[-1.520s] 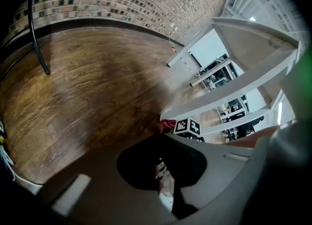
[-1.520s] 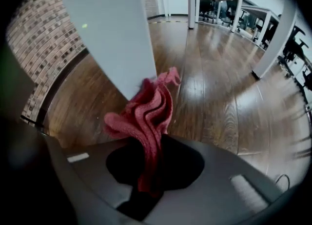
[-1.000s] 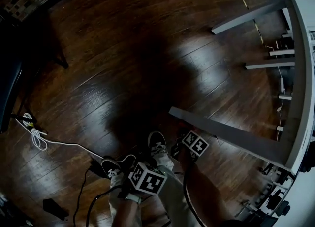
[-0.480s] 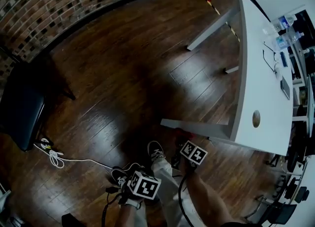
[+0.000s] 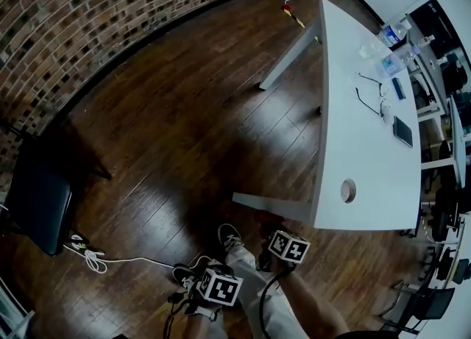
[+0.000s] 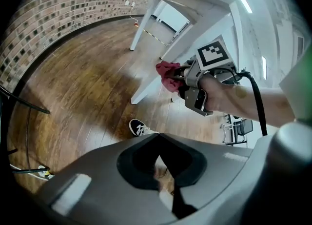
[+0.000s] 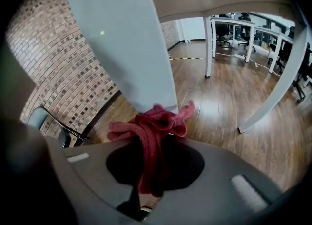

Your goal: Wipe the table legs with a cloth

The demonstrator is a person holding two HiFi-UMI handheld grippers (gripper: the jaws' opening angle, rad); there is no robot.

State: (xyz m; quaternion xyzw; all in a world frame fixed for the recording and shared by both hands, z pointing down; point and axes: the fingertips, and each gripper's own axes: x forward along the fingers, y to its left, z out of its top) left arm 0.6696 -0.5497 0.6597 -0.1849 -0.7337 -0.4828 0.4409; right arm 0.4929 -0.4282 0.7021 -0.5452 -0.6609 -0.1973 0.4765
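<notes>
Right gripper point(image 7: 148, 180) is clamping the red cloth point(image 7: 151, 124) against the table leg point(image 7: 129, 43) — stroke lengthwise, firmly; left gripper point(image 6: 163, 168) is idling closed.

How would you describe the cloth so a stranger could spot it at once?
Find the white table on the dark wood floor and look at its nearest slanted leg. Bunched against that leg is a red cloth, pinched in the right gripper; the only soft, crumpled thing there.

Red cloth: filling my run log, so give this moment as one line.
right gripper: shut on red fabric cloth | cloth: against white slanted table leg | left gripper: shut, empty
</notes>
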